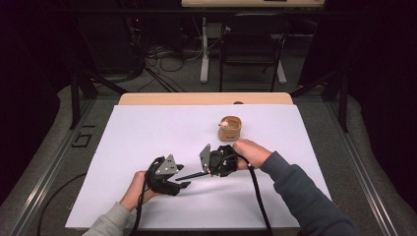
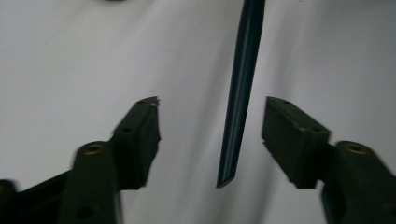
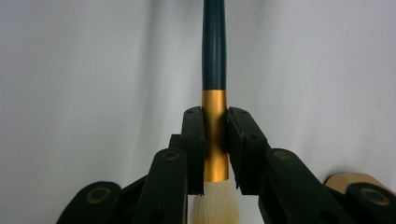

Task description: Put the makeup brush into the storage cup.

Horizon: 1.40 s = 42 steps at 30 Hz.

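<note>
The dark-handled, gold-collared brush (image 1: 193,174) lies between both grippers above the white table sheet (image 1: 147,132). The round tan wooden holder (image 1: 229,128) stands behind the right gripper (image 1: 209,169). The left gripper (image 1: 183,176) is left of the brush.

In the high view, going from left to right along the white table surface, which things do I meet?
left gripper → brush, held level → right gripper → small wooden holder, which stands farther back.

Bystander items on and beyond the table

Tan round holder (image 1: 229,128) stands on white sheet (image 1: 147,137), mid-table; wooden table edge (image 1: 196,99), dark chair (image 1: 253,49) and floor cables (image 1: 162,59) behind.
</note>
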Tool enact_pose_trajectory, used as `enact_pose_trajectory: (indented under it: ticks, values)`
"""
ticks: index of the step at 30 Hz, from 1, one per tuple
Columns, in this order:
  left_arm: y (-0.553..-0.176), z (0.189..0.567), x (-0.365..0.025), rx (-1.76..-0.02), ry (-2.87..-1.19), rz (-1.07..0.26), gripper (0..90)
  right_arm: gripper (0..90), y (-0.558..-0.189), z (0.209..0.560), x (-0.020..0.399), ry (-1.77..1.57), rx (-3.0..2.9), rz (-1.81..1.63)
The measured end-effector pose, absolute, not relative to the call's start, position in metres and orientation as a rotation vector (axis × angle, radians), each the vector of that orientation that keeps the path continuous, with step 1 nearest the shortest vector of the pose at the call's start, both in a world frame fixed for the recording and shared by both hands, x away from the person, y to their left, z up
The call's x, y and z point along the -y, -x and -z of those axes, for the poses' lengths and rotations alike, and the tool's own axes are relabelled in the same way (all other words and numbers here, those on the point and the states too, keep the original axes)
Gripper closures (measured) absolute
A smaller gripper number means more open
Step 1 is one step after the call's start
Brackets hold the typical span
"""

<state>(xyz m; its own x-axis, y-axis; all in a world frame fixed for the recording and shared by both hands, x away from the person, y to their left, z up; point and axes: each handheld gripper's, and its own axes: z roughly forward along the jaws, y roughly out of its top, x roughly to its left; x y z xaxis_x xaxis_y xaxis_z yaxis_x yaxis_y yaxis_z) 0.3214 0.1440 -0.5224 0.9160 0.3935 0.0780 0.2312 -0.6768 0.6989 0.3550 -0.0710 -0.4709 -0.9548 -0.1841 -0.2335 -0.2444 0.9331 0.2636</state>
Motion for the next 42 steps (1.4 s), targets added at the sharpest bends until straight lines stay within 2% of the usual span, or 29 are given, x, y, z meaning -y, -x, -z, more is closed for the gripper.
enact_pose_trajectory:
  ticks: [4, 10, 23, 29, 34, 42]
  values:
    - [-0.322, 0.524, -0.140, -0.415, -2.352, -0.263, 53.6, 77.2, -0.353, 0.472, 0.065, 0.351, -2.883, -0.411]
    - [-0.323, 0.524, -0.136, -0.388, -2.350, -0.215, 62.9, 77.2, -0.352, 0.473, 0.057, 0.388, -2.886, -0.411]
    - [-0.322, 0.528, -0.129, -0.355, -2.372, -0.178, 77.9, 77.2, -0.351, 0.474, 0.052, 0.415, -2.891, -0.376]
    - [-0.321, 0.530, -0.126, -0.353, -2.381, -0.165, 78.8, 77.2, -0.349, 0.475, 0.052, 0.434, -2.896, -0.351]
    - [-0.322, 0.530, -0.126, -0.343, -2.366, -0.149, 75.5, 77.1, -0.347, 0.477, 0.050, 0.450, -2.896, -0.330]
    - [-0.320, 0.530, -0.128, -0.351, -2.346, -0.168, 79.0, 75.6, -0.347, 0.477, 0.049, 0.412, -2.896, -0.347]
